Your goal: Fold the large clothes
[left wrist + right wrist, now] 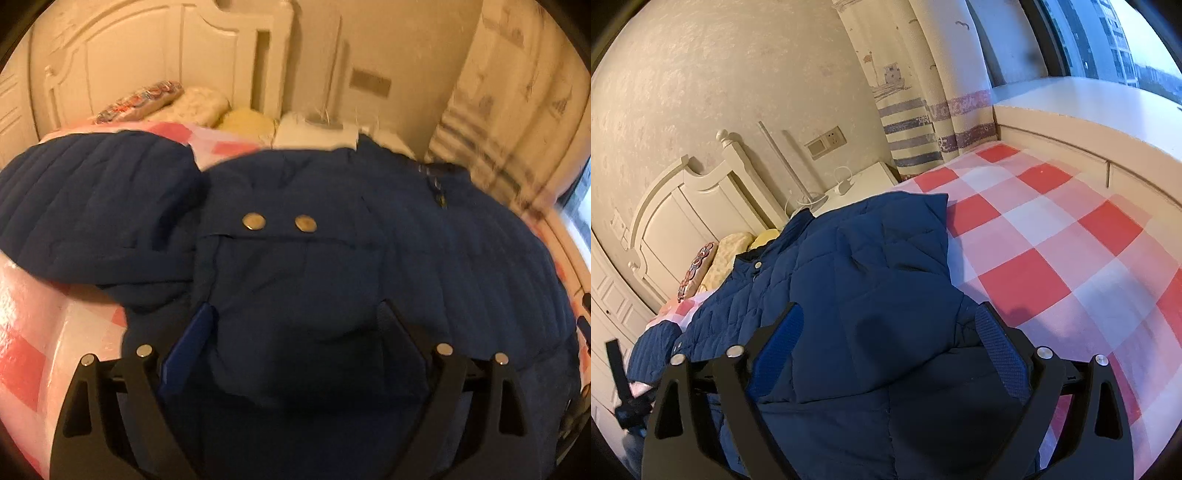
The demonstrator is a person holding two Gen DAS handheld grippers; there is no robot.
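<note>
With both the left gripper (295, 332) and right gripper (890, 332) released and spread over the navy jacket (849, 266) lying across the checked bed (1052, 229), a fold looked just laid; next likely called for regripping the outflung sleeve (92, 199) near the headboard (683, 206).

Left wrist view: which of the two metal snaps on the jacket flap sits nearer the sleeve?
The left snap: it lies closer to the quilted sleeve spread at left. The other snap sits further right on the jacket.
</note>
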